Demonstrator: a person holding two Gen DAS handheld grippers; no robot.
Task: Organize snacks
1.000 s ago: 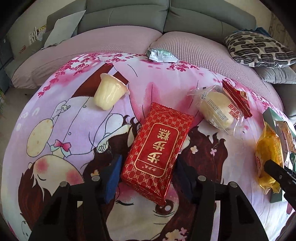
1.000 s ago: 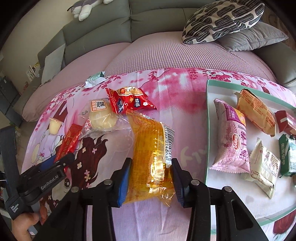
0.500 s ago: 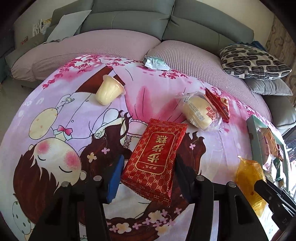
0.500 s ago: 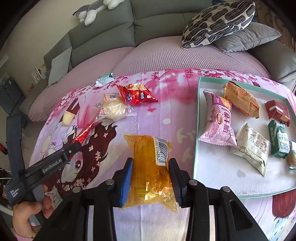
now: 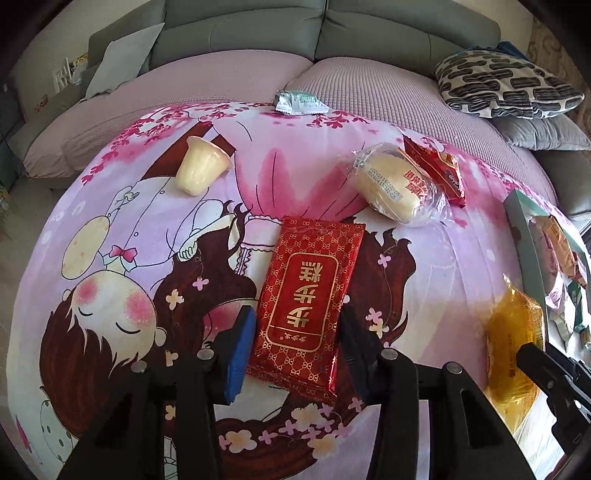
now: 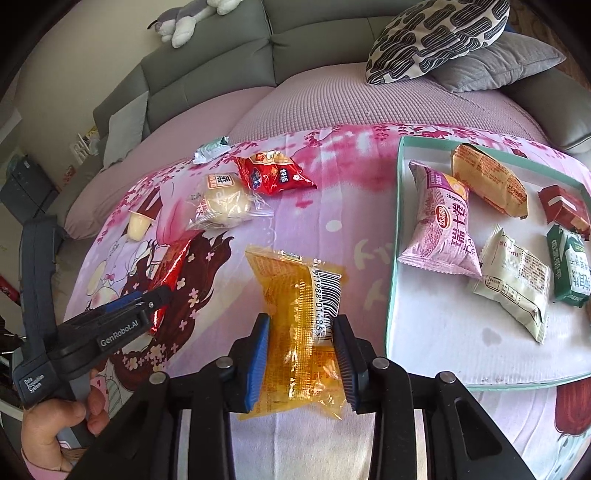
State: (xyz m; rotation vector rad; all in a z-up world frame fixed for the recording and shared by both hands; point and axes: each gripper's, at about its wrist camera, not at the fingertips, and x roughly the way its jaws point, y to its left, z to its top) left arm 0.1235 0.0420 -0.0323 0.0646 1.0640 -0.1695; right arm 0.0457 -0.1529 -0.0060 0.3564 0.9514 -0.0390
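Observation:
My left gripper [image 5: 295, 343] is shut on a red and gold snack pack [image 5: 306, 299] and holds it above the pink cartoon blanket. My right gripper [image 6: 301, 354] is shut on a yellow snack bag [image 6: 299, 325], held above the blanket left of the teal-rimmed tray [image 6: 393, 280]. The tray holds several packs, among them a pink one [image 6: 441, 229] and an orange one [image 6: 489, 177]. The yellow bag also shows in the left wrist view [image 5: 513, 339], and the left gripper shows in the right wrist view [image 6: 155, 299].
On the blanket lie a jelly cup [image 5: 197, 170], a clear-wrapped bun [image 5: 391, 184], a red chip bag [image 6: 273, 173] and a small green-white packet [image 5: 301, 101]. A grey sofa with a patterned cushion [image 6: 436, 33] stands behind.
Both grippers have lifted their packs off the blanket and pulled back. The right gripper with the yellow bag has come closer to the tray.

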